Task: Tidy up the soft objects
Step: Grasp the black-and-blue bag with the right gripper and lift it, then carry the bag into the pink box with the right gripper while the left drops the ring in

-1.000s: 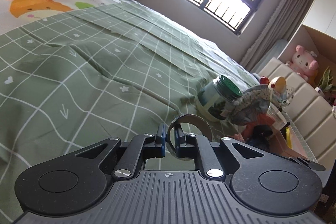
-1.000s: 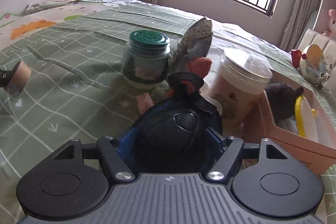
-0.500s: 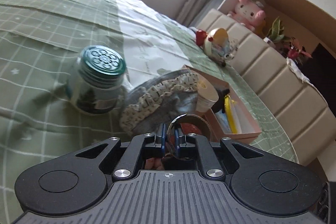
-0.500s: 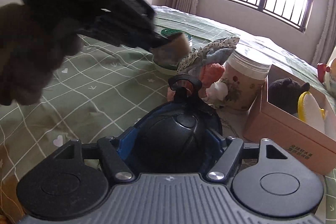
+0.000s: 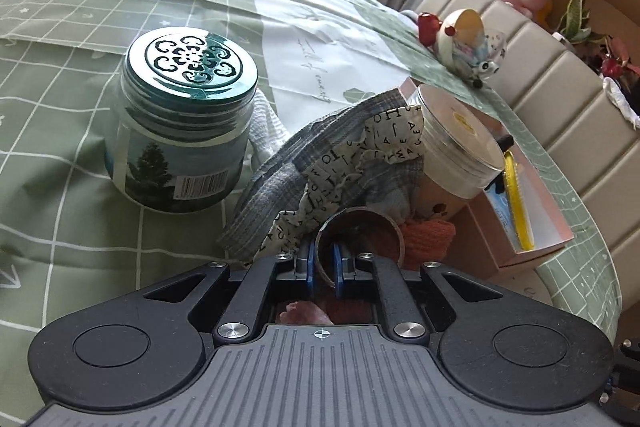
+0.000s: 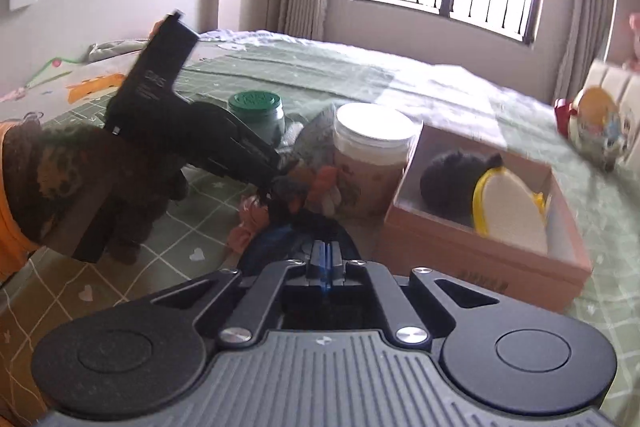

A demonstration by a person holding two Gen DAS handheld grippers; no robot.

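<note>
At the left claw [image 5: 323, 259]: pressed together on the near wall of a cardboard ring [image 5: 358, 239], one pad inside the hoop and one outside, open end facing forward. Just ahead of those tips, touching or nearly so, a grey cloth [image 5: 332, 163] with lettered trim, heaped. Just to the right of the ring, an orange knitted piece [image 5: 428, 235]. Behind the cloth to the right, a clear-lidded tub [image 5: 456, 143]. Ahead and left, apart from the heap, a green-lidded jar [image 5: 180, 123]. Further right, beyond the tub, a pink box [image 5: 532, 219] on the green checked bedcover [image 5: 60, 187].

At the right claw [image 6: 326, 255]: closing, pads all but together, nothing seen between them. Just under the tips, something dark blue and black, too blurred to name. Ahead and right, the same box with a black plush toy [image 6: 456, 179] and a yellow-rimmed pad [image 6: 508, 215] inside.

Probably carrying the ring to a resting place, with the box the likely home for the soft pieces; cannot tell for sure.

To do it well:
- Keep the pinch steady but light, since thin card probably buckles under a hard squeeze.
- Lift clear of the cloth before swinging right, or risk dragging the heap along.
- Pass above the tub lid, not beside it, as a tall tub on bedding probably tips easily.
- Hold the right claw back and low, clear of the left one's path.
- Lower until the ring rests on something, then spread the pads.
</note>
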